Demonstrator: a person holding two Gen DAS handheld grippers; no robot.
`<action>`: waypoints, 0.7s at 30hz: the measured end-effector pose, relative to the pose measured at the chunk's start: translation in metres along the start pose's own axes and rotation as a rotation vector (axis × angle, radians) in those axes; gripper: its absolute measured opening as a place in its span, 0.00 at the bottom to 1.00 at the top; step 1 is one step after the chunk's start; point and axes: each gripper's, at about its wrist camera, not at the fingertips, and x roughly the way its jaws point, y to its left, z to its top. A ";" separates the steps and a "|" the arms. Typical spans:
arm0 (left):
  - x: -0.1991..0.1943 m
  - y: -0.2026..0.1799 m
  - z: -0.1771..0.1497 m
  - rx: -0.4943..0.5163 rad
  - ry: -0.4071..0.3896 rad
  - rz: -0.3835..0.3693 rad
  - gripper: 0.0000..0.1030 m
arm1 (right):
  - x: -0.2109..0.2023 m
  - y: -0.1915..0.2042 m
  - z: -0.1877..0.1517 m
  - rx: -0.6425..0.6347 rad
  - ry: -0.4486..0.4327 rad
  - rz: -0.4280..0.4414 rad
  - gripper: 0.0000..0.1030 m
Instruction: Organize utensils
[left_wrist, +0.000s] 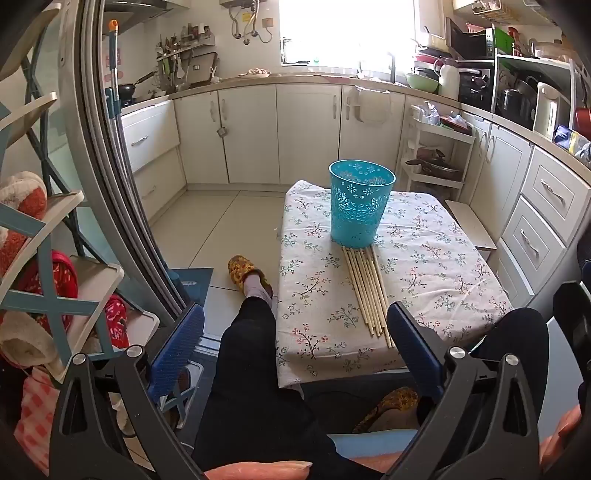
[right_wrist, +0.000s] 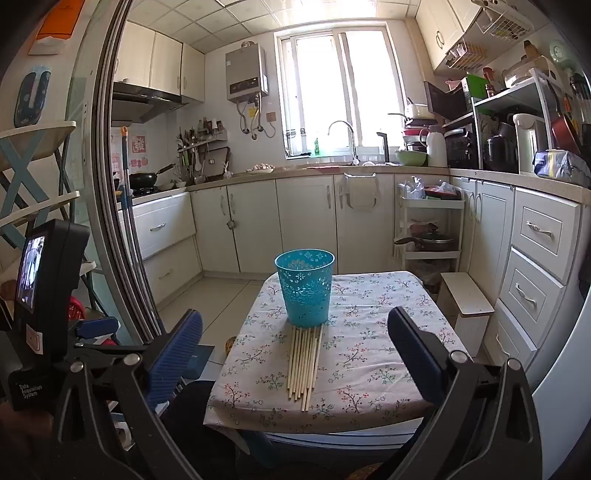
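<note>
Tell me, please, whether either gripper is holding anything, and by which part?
Nothing is held: both the left gripper and right gripper have open, empty jaws; the chopsticks lie untouched.

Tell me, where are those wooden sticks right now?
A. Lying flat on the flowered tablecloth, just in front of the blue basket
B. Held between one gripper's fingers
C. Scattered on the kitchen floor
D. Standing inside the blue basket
A: the wooden sticks lie side by side in a bundle on the tablecloth, their far ends at the foot of the upright blue basket, and both grippers are open and empty.
</note>
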 end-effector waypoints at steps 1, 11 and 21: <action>0.000 0.000 0.000 0.000 0.002 0.000 0.92 | 0.000 0.000 0.000 0.003 0.002 0.001 0.93; 0.000 0.000 0.000 -0.001 0.000 0.001 0.92 | -0.001 -0.001 0.000 0.001 -0.001 0.000 0.93; -0.006 -0.003 -0.002 -0.002 -0.018 0.002 0.92 | -0.001 0.000 0.000 0.000 -0.001 0.000 0.93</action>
